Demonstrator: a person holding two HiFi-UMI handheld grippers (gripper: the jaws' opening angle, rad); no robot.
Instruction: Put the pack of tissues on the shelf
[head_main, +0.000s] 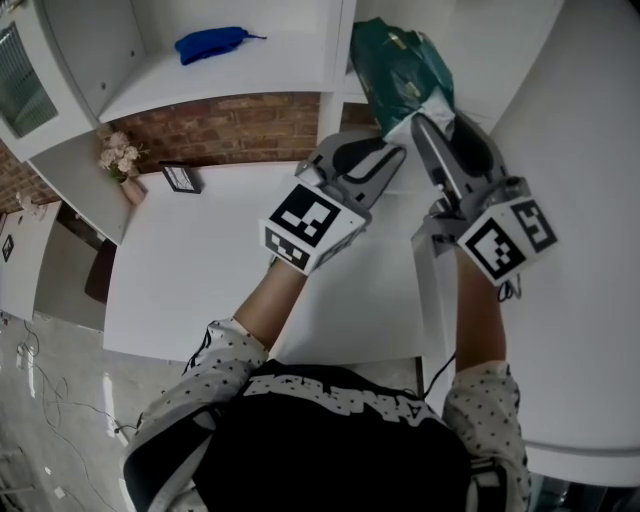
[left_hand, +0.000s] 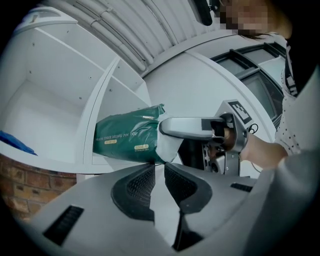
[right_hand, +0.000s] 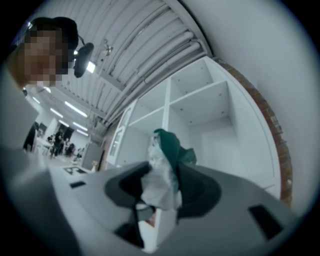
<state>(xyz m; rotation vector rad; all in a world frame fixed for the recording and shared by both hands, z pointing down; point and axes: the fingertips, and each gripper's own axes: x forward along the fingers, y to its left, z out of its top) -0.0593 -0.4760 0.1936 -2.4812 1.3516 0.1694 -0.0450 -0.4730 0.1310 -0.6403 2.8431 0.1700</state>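
A blue item (head_main: 210, 43) lies in the shelf's (head_main: 150, 95) roomy left bay. My left gripper (head_main: 385, 158) is closed and empty. My right gripper (head_main: 425, 125) clamps the green pack of tissues (head_main: 398, 60), held up at the divider's front edge. I can't read its white print.

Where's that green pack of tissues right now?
The pack of tissues is at the top of the head view, right of centre, its white end held in the right gripper, by the shelf unit, right of the blue object.
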